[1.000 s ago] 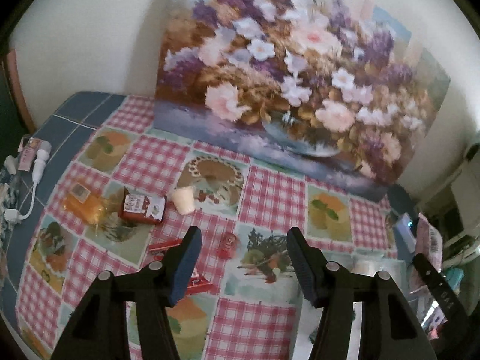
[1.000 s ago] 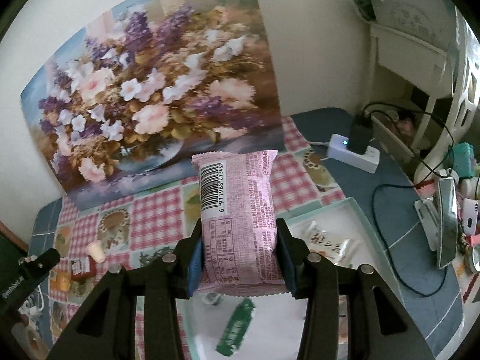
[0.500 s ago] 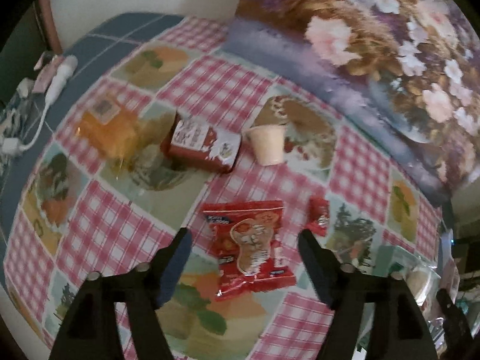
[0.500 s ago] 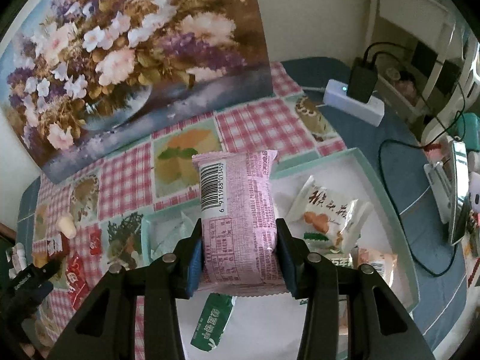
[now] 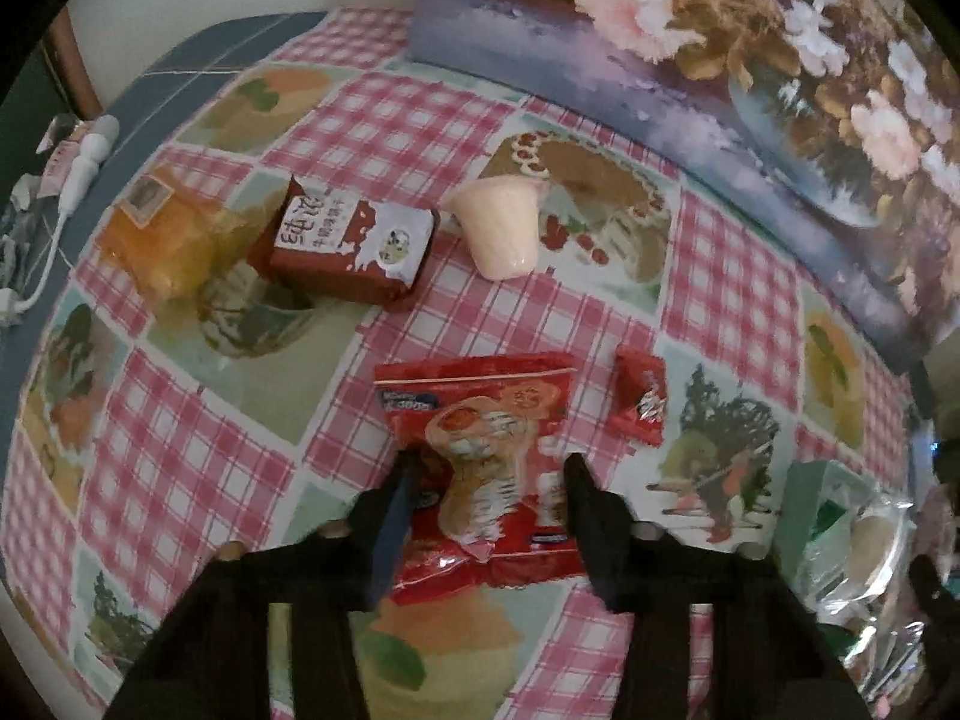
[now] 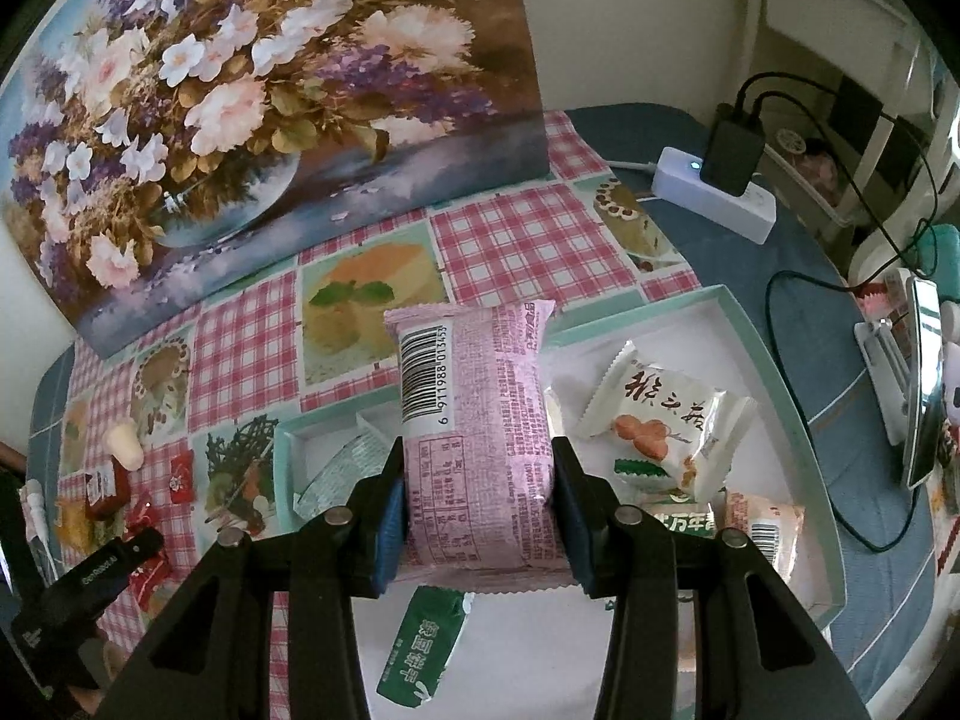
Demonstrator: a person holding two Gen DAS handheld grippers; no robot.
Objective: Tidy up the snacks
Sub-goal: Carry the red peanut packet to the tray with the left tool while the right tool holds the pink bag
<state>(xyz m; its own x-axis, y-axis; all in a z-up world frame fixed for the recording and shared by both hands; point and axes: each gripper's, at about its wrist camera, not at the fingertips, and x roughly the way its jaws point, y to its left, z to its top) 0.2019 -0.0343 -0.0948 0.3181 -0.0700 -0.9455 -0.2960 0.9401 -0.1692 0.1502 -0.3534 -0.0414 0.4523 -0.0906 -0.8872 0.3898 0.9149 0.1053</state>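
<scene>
1. Over the checked tablecloth point(image 5: 180, 456), in the left wrist view, our left gripper point(image 5: 489, 516) has come down from well above the table, and its jaws have just been closing around the red snack packet point(image 5: 480, 450). The packet lies between the fingers, both of which now look to be against its sides, so we judge the pick is under way and a lift should follow. Near it lie a small red sweet point(image 5: 641, 399), a brown carton point(image 5: 348, 252), a pale jelly cup point(image 5: 501, 225) and an orange packet point(image 5: 159, 243). None sits between the fingers, so nothing blocks the lift.

2. Above the white tray point(image 6: 774, 354), in the right wrist view, our right gripper point(image 6: 480, 510) has sunk lower while clamped on the pink snack bag point(image 6: 477, 420), which stands upright between its fingers. The tray already holds a white packet point(image 6: 660, 420), a green packet point(image 6: 423, 642) and others. We judge the bag needs a free spot; the green packet lies right below it.
</scene>
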